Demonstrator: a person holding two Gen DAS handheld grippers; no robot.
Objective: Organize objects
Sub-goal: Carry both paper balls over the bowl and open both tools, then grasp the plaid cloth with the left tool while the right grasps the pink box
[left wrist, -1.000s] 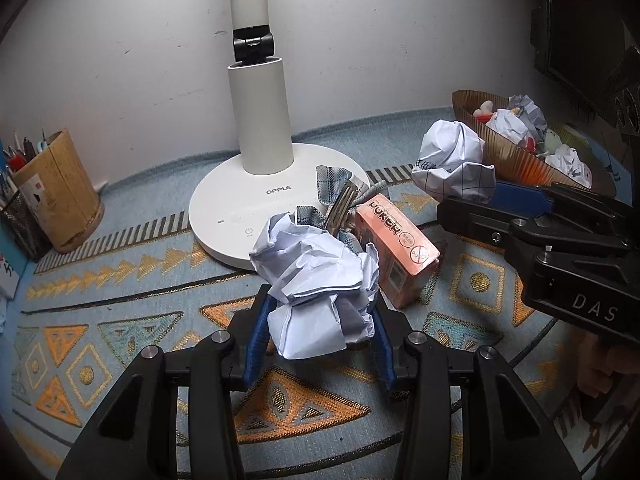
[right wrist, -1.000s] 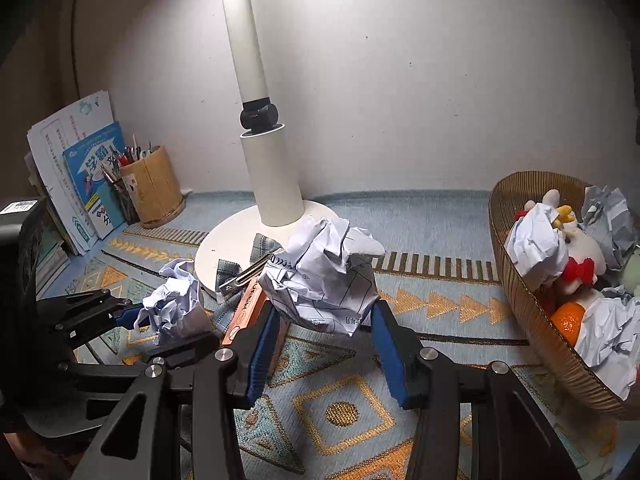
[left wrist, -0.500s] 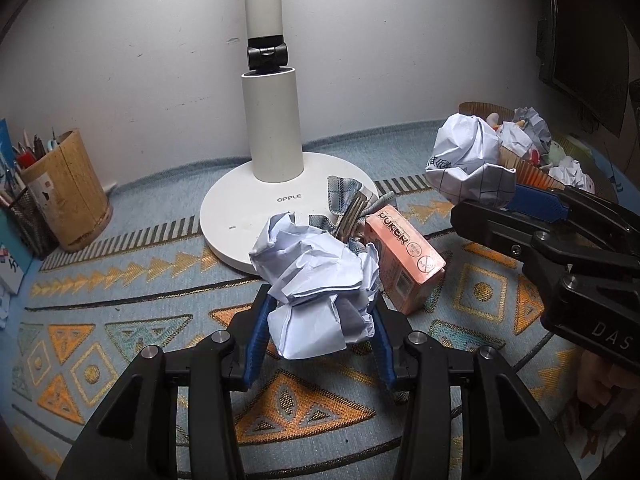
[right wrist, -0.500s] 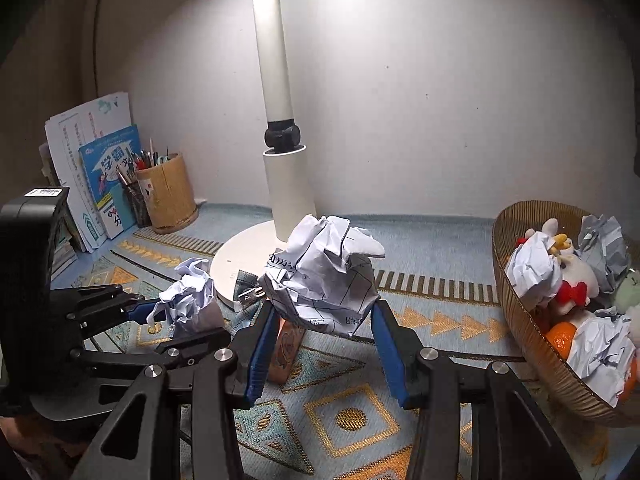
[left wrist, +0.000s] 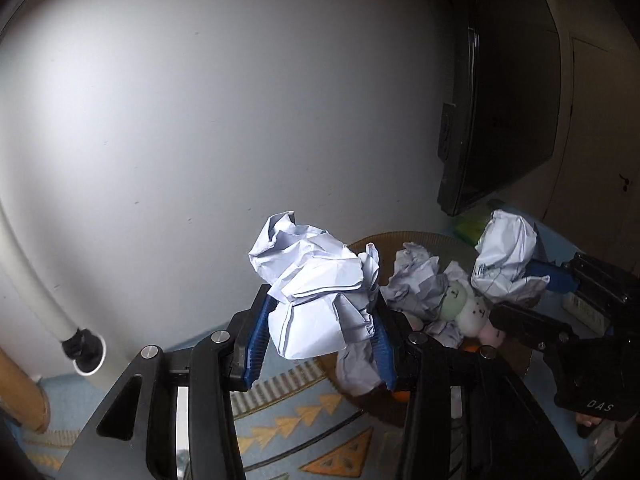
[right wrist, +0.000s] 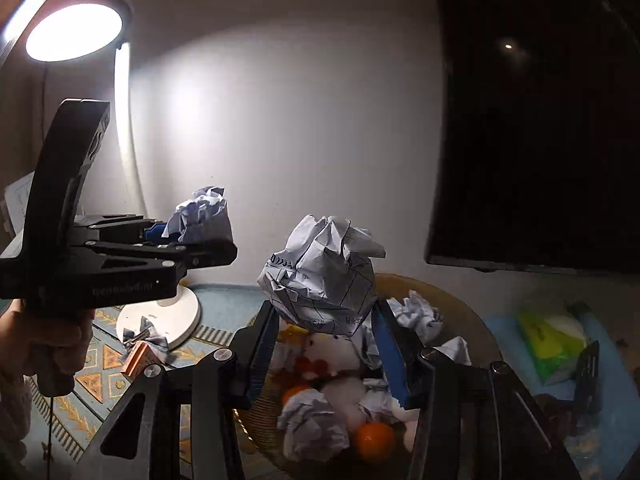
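Both hand-held grippers have swung up from the rug: the left hand-held gripper [left wrist: 320, 344] clamps a paper ball [left wrist: 316, 300], the right hand-held gripper [right wrist: 326, 356] clamps another paper wad [right wrist: 324, 280], now over the basket [right wrist: 472, 312].

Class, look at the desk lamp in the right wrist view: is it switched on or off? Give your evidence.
On. The lamp head glows bright white and throws a patch of light on the wall beside it.
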